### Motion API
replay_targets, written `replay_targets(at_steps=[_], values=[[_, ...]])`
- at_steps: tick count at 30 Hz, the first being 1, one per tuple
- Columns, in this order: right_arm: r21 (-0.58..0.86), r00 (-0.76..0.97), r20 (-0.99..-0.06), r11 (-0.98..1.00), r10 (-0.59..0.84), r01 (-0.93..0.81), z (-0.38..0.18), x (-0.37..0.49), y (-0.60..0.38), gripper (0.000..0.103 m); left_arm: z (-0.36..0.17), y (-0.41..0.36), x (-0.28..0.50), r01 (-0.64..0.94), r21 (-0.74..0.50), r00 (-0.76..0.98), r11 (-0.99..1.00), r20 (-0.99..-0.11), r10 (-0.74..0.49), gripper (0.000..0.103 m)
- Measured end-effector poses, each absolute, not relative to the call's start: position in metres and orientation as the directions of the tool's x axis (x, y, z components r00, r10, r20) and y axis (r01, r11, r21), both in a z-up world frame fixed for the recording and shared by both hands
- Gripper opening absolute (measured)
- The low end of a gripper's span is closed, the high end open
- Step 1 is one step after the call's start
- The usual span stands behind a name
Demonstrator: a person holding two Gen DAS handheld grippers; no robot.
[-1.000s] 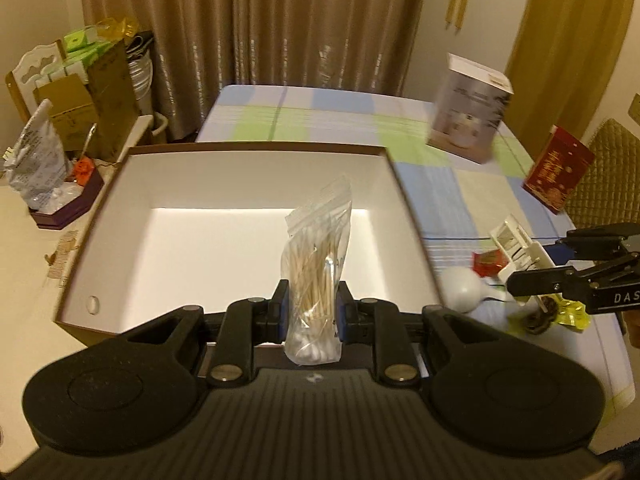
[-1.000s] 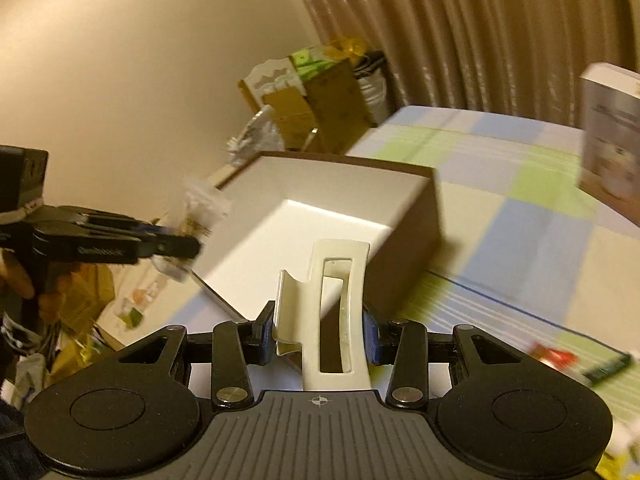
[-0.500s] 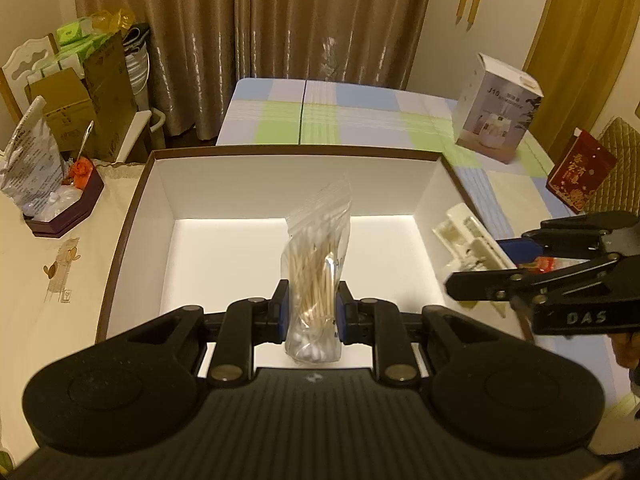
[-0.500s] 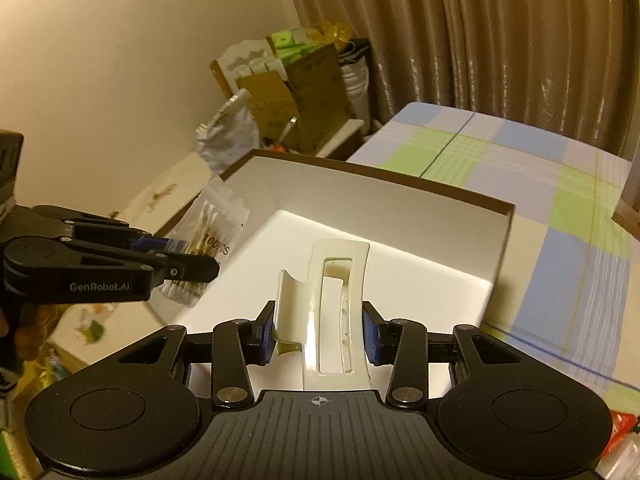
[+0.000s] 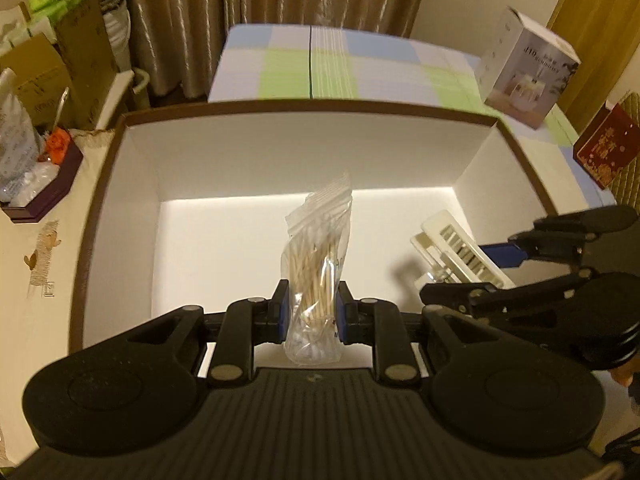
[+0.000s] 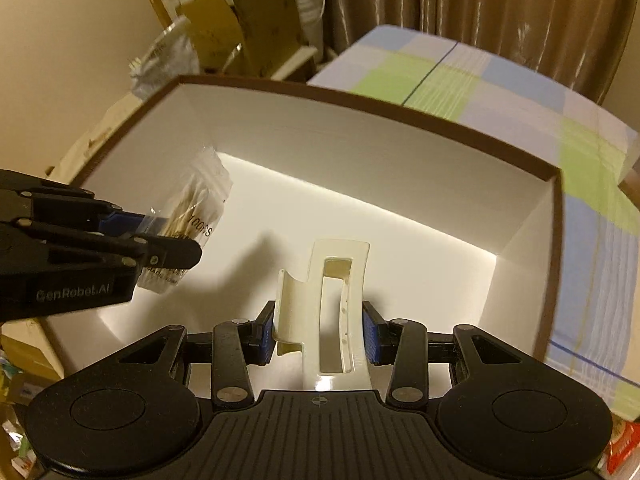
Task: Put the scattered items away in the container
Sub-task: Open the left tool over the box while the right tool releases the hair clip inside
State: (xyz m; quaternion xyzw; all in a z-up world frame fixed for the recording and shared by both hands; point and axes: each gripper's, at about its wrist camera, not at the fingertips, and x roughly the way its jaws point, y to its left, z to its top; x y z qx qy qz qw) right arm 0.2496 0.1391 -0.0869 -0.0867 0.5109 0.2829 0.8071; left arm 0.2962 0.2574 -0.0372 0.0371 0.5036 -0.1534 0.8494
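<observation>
With the left gripper (image 5: pixel 310 312) clamping the cotton-swab bag (image 5: pixel 316 272) and the right gripper (image 6: pixel 322 334) clamping the cream hair claw clip (image 6: pixel 332 308) above the box (image 5: pixel 304 106), crowded releases could knock grippers together.

Brown curtains (image 5: pixel 280 8), checked tablecloth (image 5: pixel 360 64), beige wall (image 6: pixel 72 40), warm light

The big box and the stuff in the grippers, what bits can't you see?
- Left wrist view: the box near wall, hidden behind the left gripper.
- Right wrist view: the hair clip bottom end, behind the right gripper.
- Right wrist view: swab bag lettering, partly covered by gripper fingers.
</observation>
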Motion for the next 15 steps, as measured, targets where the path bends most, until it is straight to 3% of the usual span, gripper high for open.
replay_targets(at_steps=[13, 14, 15], values=[[0.038, 0.341, -0.894, 0.807, 0.291, -0.589, -0.110, 0.265, 0.157, 0.045, -0.066, 0.255, 0.334, 0.306, -0.061, 0.365, 0.950, -0.914, -0.177, 0.019], [0.036, 0.340, -0.893, 0.799, 0.295, -0.600, -0.110, 0.263, 0.158, 0.067, -0.066, 0.255, 0.336, 0.303, -0.059, 0.365, 0.951, -0.915, -0.173, 0.020], [0.027, 0.346, -0.891, 0.796, 0.294, -0.605, -0.109, 0.261, 0.158, 0.097, -0.067, 0.255, 0.338, 0.295, -0.054, 0.365, 0.954, -0.916, -0.164, 0.030]])
